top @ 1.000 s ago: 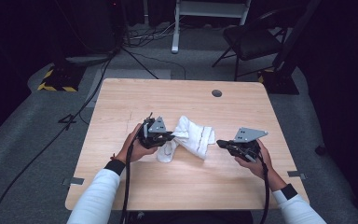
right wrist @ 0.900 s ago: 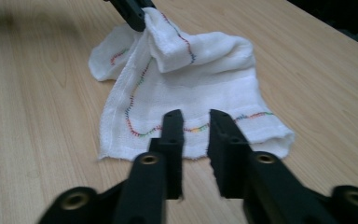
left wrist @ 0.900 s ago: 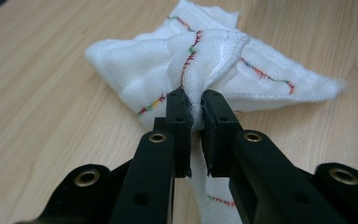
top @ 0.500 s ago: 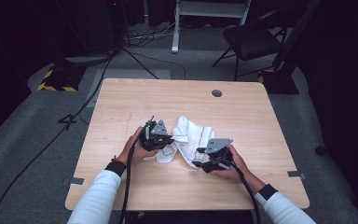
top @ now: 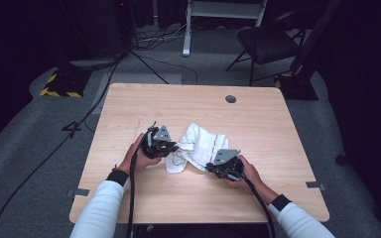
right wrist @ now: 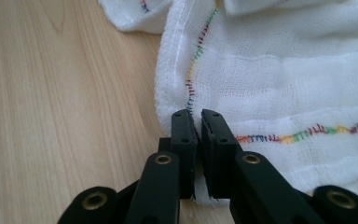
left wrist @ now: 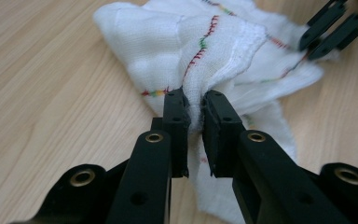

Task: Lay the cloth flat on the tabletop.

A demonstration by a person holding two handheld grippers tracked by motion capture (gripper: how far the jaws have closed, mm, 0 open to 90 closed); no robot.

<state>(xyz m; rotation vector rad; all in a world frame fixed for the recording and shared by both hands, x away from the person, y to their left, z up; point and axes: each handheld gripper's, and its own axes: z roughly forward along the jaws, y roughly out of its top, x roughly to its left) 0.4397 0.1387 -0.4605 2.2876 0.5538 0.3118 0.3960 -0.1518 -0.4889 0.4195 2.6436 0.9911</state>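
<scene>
The cloth is plain white gauzy weave, with thin lines of rainbow stitching running across it: red, green, yellow, orange, blue, all in little dashes. Both grippers are black all over, the left gripper and the right gripper alike, with small brass-coloured rivets set in the jaws. The table is light wood with a pale streaky grain and one dark round hole. Sleeves are white with black cuffs.

The right gripper has moved in from the frame's right and now pinches the cloth's lower edge.
</scene>
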